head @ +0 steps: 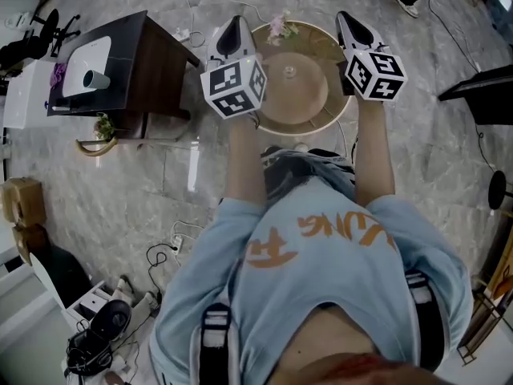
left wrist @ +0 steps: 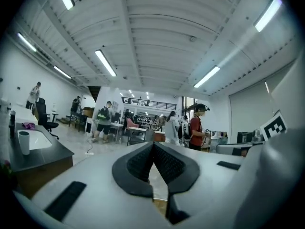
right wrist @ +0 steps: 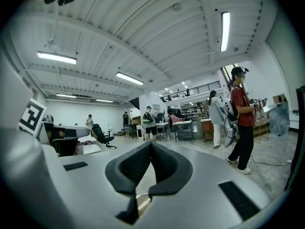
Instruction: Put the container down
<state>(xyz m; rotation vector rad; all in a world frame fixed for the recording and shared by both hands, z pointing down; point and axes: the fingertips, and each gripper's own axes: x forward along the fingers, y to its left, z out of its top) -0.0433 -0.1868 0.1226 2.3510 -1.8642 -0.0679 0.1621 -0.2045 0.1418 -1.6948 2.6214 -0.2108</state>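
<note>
Both grippers are held up over a round wooden table [head: 330,117] and point out into the room. My left gripper [head: 233,26] is over the table's left edge and its black pads [left wrist: 138,163] meet at the tips with nothing between them. My right gripper [head: 347,20] is over the right edge, also shut and empty, with its pads [right wrist: 135,165] closed. A small clear object [head: 288,72] stands at the table's centre and pink flowers [head: 279,27] at its far rim. A grey cup [head: 96,79] [left wrist: 24,141] stands on a white tray on the dark side table [head: 152,54].
People stand and walk among desks in the hall ahead [left wrist: 195,127] [right wrist: 240,118]. Cables and a power strip [head: 176,243] lie on the marble floor, with bags and gear [head: 100,331] at the lower left. An office chair [right wrist: 102,136] stands further off.
</note>
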